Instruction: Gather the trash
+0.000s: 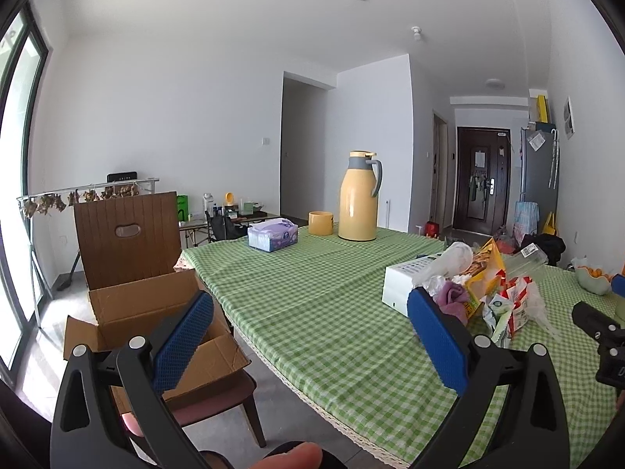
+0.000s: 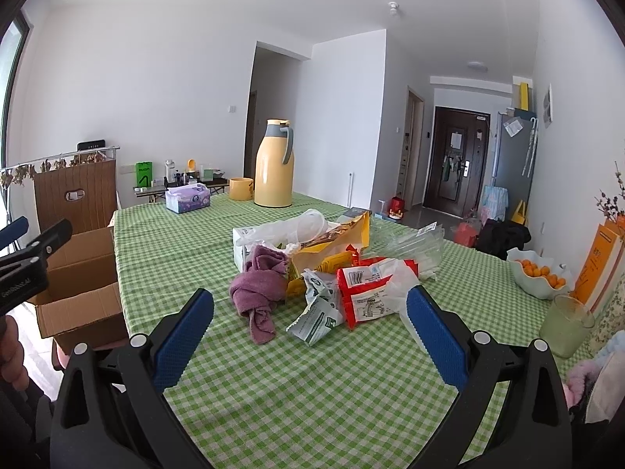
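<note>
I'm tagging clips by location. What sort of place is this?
Most likely a home dining area: a table with a checked cloth, a thermos, a fridge and an entrance door.

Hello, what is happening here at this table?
A person holds a two-finger gripper in each hand to collect trash. Both the left gripper and the right gripper are open and hold nothing. A pile of wrappers and a purple cloth lies on the green checked table. An open cardboard box waits on a chair beside it.
</note>
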